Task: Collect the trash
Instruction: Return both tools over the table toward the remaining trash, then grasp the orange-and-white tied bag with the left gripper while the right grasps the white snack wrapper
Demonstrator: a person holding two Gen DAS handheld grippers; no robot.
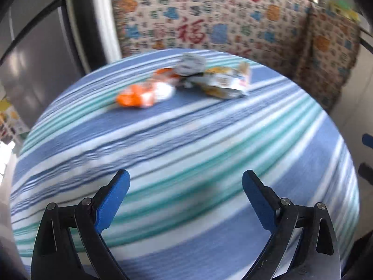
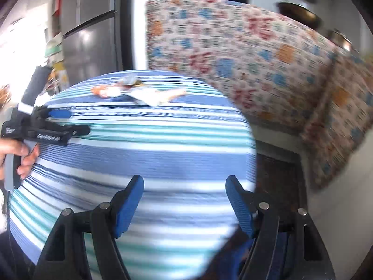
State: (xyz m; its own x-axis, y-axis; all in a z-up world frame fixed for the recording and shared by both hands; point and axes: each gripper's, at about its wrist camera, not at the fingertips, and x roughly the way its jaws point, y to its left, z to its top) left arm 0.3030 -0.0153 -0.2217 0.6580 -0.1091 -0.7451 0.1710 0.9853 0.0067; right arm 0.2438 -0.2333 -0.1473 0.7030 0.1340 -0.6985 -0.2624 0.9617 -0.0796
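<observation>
Crumpled trash lies on the far side of the round table with a blue, white and teal striped cloth: an orange and white wrapper, a grey wrapper and a yellow and white packet. My left gripper is open and empty, above the table's near half, well short of the trash. My right gripper is open and empty near the table's right edge. The trash pile shows far off in the right wrist view. The left gripper also shows there at the left, held by a hand. Both views are blurred.
A counter draped in a patterned cloth with red characters stands behind the table, with pots on top. A grey refrigerator is at the left. Dark floor lies right of the table.
</observation>
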